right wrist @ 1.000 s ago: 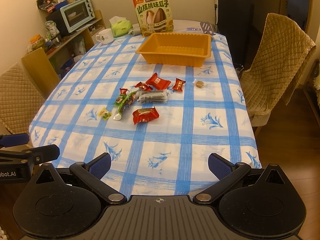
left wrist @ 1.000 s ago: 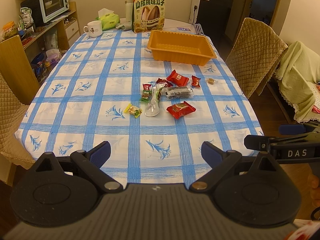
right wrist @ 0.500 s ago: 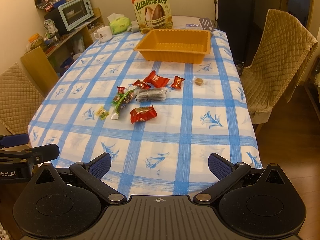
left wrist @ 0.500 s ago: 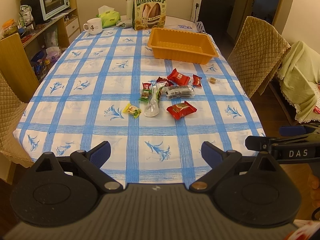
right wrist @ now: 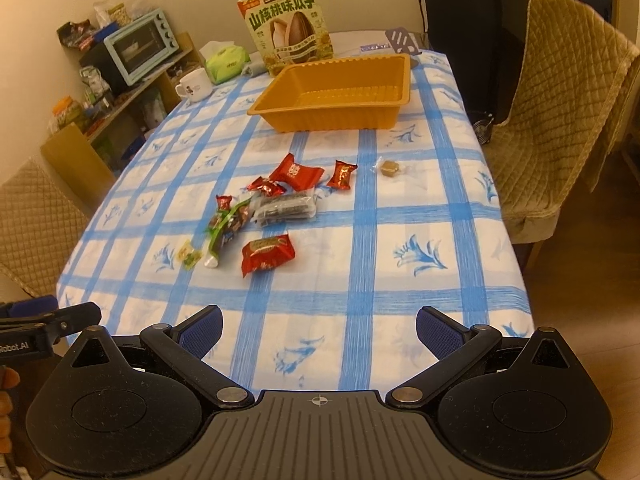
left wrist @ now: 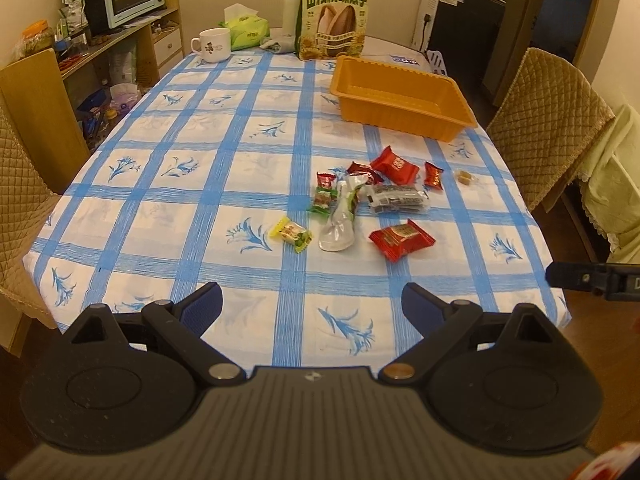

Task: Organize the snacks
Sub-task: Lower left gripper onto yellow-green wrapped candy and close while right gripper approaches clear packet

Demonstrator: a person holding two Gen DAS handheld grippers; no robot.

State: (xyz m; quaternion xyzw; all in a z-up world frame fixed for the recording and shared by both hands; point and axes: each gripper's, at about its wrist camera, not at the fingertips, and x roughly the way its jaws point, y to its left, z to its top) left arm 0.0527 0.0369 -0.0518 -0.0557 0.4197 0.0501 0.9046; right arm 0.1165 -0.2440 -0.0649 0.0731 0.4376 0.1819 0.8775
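Evidently nothing is gathered yet: both sets of jaws gape wide and hold nothing.

Wrapped snacks (left wrist: 372,204) lie scattered mid-desk, well short of the bare orange tray (left wrist: 404,98) beyond them, likely their destination; left gripper (left wrist: 312,304) and right gripper (right wrist: 319,326) hover over the desk's (left wrist: 168,184) near edge, spread presumably to take the nearest red packet (right wrist: 267,253) first.

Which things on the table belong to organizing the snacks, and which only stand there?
For the job:
- orange tray, nothing visible inside
- loose wrapped snacks
- lone brown candy

Just there:
- white mug
- tissue pack
- sunflower seed box
- white bottle
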